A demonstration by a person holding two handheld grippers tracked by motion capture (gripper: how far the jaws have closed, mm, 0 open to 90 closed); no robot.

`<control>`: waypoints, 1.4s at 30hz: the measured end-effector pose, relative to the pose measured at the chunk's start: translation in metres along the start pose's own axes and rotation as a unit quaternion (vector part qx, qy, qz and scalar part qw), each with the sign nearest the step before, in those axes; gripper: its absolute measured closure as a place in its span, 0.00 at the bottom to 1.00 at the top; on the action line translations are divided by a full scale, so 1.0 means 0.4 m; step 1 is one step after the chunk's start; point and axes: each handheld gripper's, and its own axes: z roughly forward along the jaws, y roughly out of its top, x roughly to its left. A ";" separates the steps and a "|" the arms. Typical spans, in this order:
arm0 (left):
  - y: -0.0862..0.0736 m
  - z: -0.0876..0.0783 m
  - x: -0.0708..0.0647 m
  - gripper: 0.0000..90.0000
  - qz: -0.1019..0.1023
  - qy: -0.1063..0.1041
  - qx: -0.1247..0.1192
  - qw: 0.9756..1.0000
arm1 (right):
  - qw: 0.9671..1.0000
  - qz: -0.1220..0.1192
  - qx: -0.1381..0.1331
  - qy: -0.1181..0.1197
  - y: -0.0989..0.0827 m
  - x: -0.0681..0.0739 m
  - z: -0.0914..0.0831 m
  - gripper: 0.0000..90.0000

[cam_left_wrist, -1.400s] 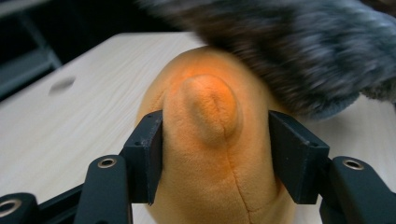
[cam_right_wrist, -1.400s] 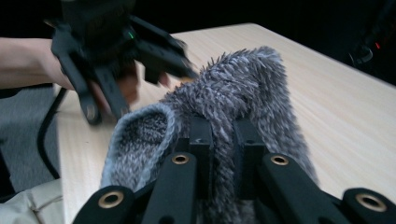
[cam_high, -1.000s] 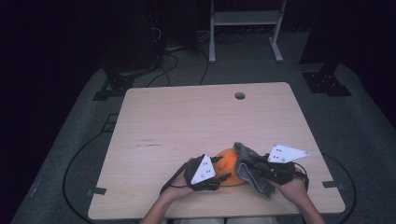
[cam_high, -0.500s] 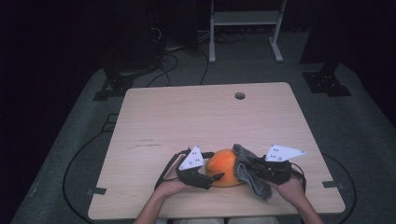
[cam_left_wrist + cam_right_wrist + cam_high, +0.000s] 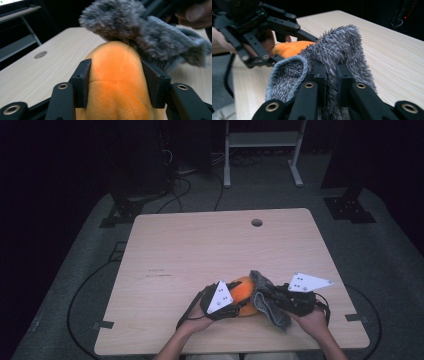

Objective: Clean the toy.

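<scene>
1. Our left tool (image 5: 116, 82) has just been closing its jaws, and now the two pads press on the sides of the orange plush toy (image 5: 117, 87), which sits between them near the front edge of the tabletop (image 5: 210, 245).
2. Our right tool (image 5: 329, 75) has its jaws pressed together on a fold of the grey fluffy cloth (image 5: 337, 50); the cloth hangs over the top of the toy and touches it.
3. We judge the plush toy as light and soft. It gives way under the pads, so a hold across its middle body, as now, seems safe; it is not fragile and not slippery.
4. The grey cloth looks limp and very light, with long fibres on one side and a knitted inside with a hemmed edge. We think that a pinch on the hem or on a thick fold holds better than on loose fur, which can slide out.
5. In the high view the two things lie together between the hands, toy (image 5: 240, 290) at left and cloth (image 5: 267, 302) at right.
6. We find no brand, label or readable writing on the toy, the cloth or the tools.
</scene>
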 end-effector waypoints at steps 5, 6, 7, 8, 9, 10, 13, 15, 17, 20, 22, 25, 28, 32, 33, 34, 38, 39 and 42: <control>-0.027 -0.028 0.029 0.47 -0.017 -0.019 0.022 0.999 | 0.999 0.044 0.020 0.003 -0.058 -0.046 0.028 0.90; -0.030 -0.036 0.032 0.46 -0.018 -0.022 0.025 0.999 | 0.998 0.055 0.023 0.004 -0.065 -0.055 0.027 0.90; -0.033 -0.041 0.034 0.46 -0.021 -0.024 0.026 0.999 | 0.998 0.060 0.026 0.000 -0.071 -0.059 0.025 0.90; -0.036 -0.047 0.037 0.46 -0.024 -0.029 0.028 0.999 | 0.998 0.059 0.033 -0.006 -0.074 -0.061 0.024 0.90; -0.038 -0.051 0.040 0.46 -0.026 -0.032 0.030 0.999 | 0.998 0.058 0.039 -0.010 -0.076 -0.063 0.022 0.90; -0.041 -0.054 0.041 0.46 -0.028 -0.031 0.031 0.999 | 0.997 0.060 0.039 -0.012 -0.076 -0.062 0.020 0.90; -0.043 -0.060 0.047 0.46 -0.027 -0.039 0.034 0.998 | 0.998 0.054 0.011 -0.004 -0.055 -0.044 0.010 0.90; -0.044 -0.063 0.050 0.46 -0.027 -0.042 0.036 0.998 | 0.999 0.047 0.007 0.005 -0.044 -0.032 0.015 0.90; -0.048 -0.067 0.054 0.46 -0.031 -0.046 0.034 0.998 | 0.999 0.046 0.021 0.005 -0.056 -0.037 0.027 0.90; -0.047 -0.065 0.049 0.46 -0.031 -0.046 0.032 0.998 | 0.997 0.065 0.050 -0.008 -0.082 -0.060 0.034 0.90; -0.042 -0.062 0.043 0.45 -0.023 -0.049 0.033 0.998 | 0.997 0.067 0.041 -0.011 -0.077 -0.066 0.019 0.90; -0.035 -0.053 0.028 0.45 -0.012 -0.058 0.031 0.998 | 0.998 0.063 -0.016 0.013 -0.037 -0.049 -0.010 0.90; -0.025 -0.044 0.009 0.43 0.005 -0.068 0.027 0.997 | 0.998 0.052 -0.020 0.037 -0.021 -0.031 0.004 0.90; -0.015 -0.052 0.023 0.23 -0.038 -0.059 0.030 0.997 | 0.998 0.043 0.015 0.031 -0.043 -0.027 0.024 0.90; -0.016 -0.050 0.031 0.17 -0.056 -0.045 0.042 0.996 | 0.999 0.041 0.019 0.028 -0.043 -0.028 0.021 0.90; -0.020 -0.047 0.038 0.13 -0.074 -0.043 0.052 0.995 | 0.999 0.036 0.025 0.021 -0.044 -0.028 0.017 0.90; -0.035 -0.038 0.032 0.27 -0.078 -0.054 0.067 0.993 | 0.999 0.042 0.029 0.020 -0.054 -0.034 0.012 0.90; -0.029 -0.040 0.029 0.35 -0.067 -0.044 0.066 0.995 | 0.999 0.040 0.029 0.017 -0.052 -0.032 0.011 0.90; -0.013 -0.042 0.023 0.47 -0.019 -0.020 0.034 0.999 | 0.999 0.031 0.008 0.004 -0.031 -0.020 -0.008 0.90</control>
